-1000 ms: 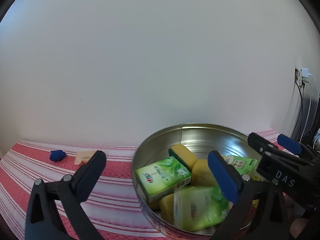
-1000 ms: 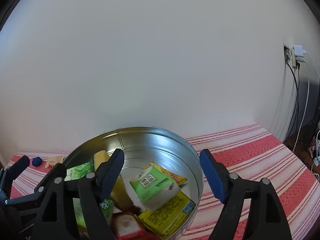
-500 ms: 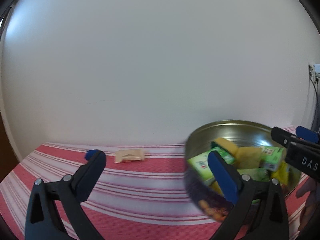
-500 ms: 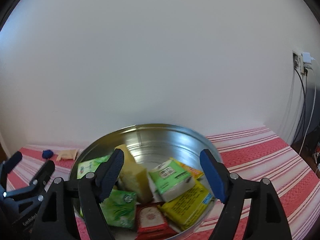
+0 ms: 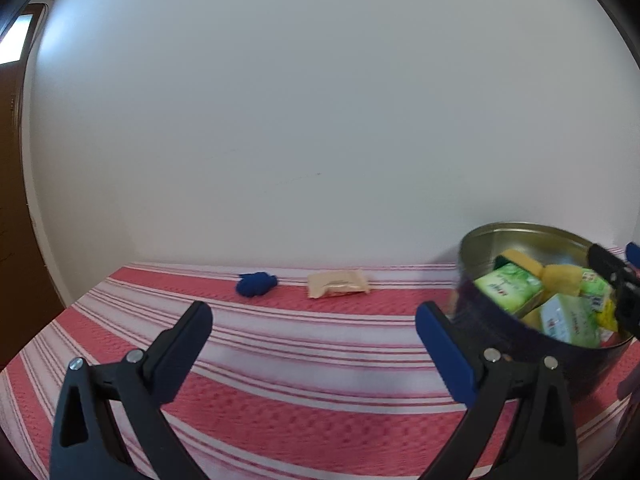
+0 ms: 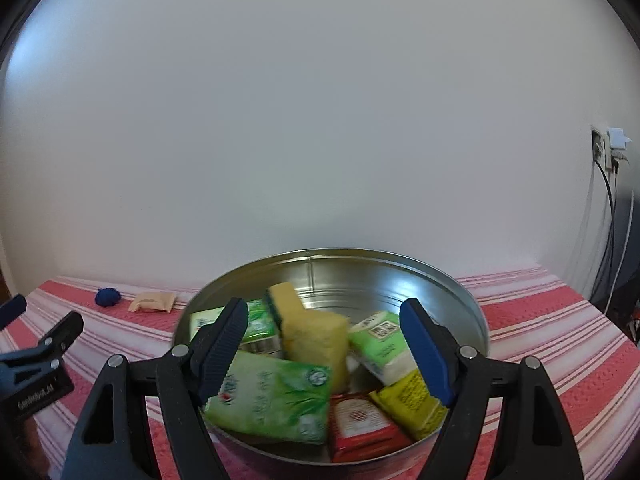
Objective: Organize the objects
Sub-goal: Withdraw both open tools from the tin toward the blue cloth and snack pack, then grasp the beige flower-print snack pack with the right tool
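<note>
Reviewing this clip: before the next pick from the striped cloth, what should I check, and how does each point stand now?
1. Left hand-held gripper open, nothing held: ok.
2. Right hand-held gripper open, nothing held: ok.
3. Beige packet lies free on the striped cloth: ok.
4. Blue object lies apart from the packet: ok.
5. Room left in the round tin: cannot tell; it is crowded.

**Soft, even daylight; blur at the tin**

Lit evenly and brightly, with no hard shadows on the white wall (image 5: 320,120). Bright patch at the upper left edge of the left wrist view. Faint sheen inside the metal tin (image 6: 360,276). Motion-smeared along the tin's near wall and the packets (image 6: 272,396) within. Strongly bowed by fisheye, black-vignetted in every corner.
</note>
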A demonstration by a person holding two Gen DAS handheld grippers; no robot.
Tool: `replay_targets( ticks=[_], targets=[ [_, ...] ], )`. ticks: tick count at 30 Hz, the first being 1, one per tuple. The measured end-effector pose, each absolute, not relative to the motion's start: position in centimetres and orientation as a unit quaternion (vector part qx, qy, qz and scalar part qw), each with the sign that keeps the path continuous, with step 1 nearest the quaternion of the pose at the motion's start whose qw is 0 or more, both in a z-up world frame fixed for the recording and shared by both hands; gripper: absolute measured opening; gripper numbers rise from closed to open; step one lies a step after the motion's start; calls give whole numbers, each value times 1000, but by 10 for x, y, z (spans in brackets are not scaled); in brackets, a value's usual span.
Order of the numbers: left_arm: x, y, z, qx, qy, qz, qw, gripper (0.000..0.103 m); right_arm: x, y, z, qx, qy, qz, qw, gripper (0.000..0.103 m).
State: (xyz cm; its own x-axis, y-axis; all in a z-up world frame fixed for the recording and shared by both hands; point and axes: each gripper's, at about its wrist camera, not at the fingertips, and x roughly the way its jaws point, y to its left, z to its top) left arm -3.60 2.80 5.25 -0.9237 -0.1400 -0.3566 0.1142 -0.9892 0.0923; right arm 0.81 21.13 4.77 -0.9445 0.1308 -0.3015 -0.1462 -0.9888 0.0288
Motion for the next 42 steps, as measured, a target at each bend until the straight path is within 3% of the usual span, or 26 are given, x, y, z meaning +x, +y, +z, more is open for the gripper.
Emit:
replay_targets(
  ticks=[5, 25, 35, 42],
  targets=[
    [-40, 7, 51, 199, -16, -976, 83, 103, 18, 203, 51, -112, 22, 991, 66, 80],
    [-63, -88, 43, 226, 3, -963, 146, 103, -20, 123, 39, -136, 19, 990, 12, 80],
    [-84, -142, 38, 238, 13, -954, 184, 103, -93, 62, 29, -194, 13, 980, -34, 80],
    [-103, -168, 33, 262, 27, -946, 190, 103, -159, 34, 10, -294, 23, 953, -69, 80]
  ],
)
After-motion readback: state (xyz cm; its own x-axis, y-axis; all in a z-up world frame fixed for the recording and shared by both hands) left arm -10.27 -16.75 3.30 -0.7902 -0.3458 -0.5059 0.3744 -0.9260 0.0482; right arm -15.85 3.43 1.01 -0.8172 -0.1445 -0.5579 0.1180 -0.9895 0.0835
